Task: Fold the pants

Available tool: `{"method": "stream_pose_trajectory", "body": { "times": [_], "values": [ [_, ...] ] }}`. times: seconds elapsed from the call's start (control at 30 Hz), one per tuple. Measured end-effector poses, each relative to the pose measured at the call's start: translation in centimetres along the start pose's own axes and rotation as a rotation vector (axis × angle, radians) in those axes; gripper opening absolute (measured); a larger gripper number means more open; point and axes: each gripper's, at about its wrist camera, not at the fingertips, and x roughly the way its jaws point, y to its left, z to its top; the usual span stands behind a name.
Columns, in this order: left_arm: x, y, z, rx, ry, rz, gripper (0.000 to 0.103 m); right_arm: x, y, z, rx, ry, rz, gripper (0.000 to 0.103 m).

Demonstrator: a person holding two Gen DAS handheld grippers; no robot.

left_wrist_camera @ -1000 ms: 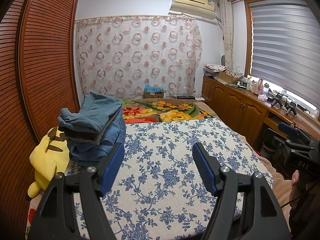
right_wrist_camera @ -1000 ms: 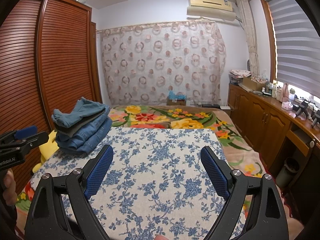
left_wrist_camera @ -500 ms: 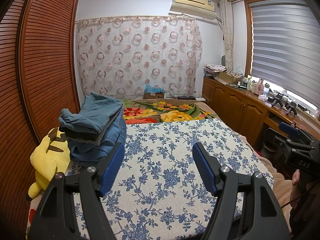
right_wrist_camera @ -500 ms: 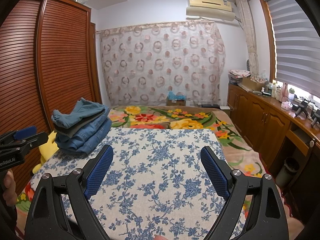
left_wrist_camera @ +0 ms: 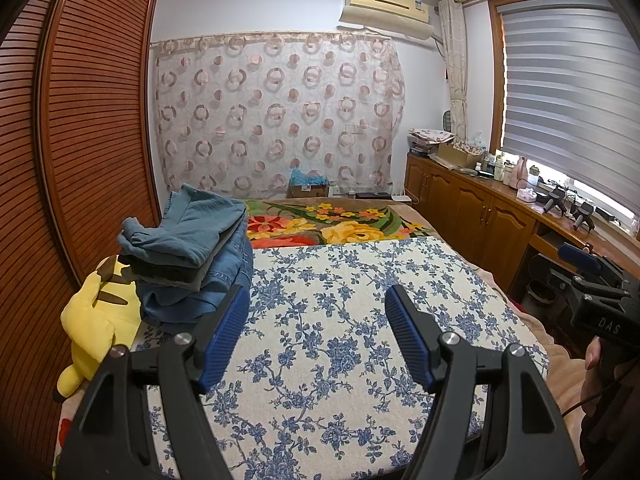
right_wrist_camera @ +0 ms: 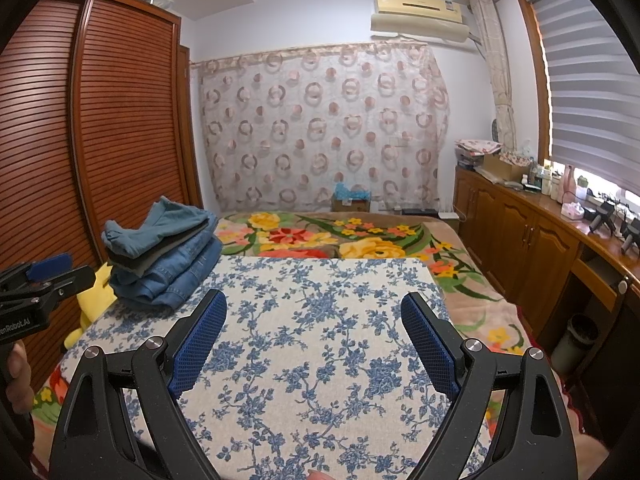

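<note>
The pants [left_wrist_camera: 188,256] sit as a folded stack at the far left corner of the blue-flowered board [left_wrist_camera: 340,320] laid over the bed: a teal pair on top, something dark grey under it, and blue denim at the bottom (the denim's lower edge spills just past the board's left edge). Beside the stack, off the left edge, a yellow plush toy [left_wrist_camera: 94,320] lies against the slatted wardrobe [left_wrist_camera: 80,140].

My left gripper [left_wrist_camera: 316,316] hangs over the near part of the board with its jaws spread wide and nothing between them; its left blue pad stands just in front of the denim, though I cannot tell if it touches. My right gripper [right_wrist_camera: 314,328] is likewise wide apart and empty, above the board's bare middle, well clear of the stack.

Beyond the board's far edge the bed shows a flowered blanket [right_wrist_camera: 340,236]. Behind that hangs a curtain [right_wrist_camera: 320,120] with ring patterns, an air conditioner [right_wrist_camera: 418,10] above it. Along the right wall runs a wooden cabinet [right_wrist_camera: 520,240] under a shaded window.
</note>
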Motion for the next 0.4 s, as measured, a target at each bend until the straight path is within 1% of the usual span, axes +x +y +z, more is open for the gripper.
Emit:
{"method": "stream_pose_trajectory", "body": {
  "times": [0.4],
  "values": [
    [-0.07, 0.03, 0.02, 0.000, -0.002, 0.001, 0.071, 0.11, -0.11, -0.02, 0.001, 0.000, -0.001, 0.091]
  ]
}}
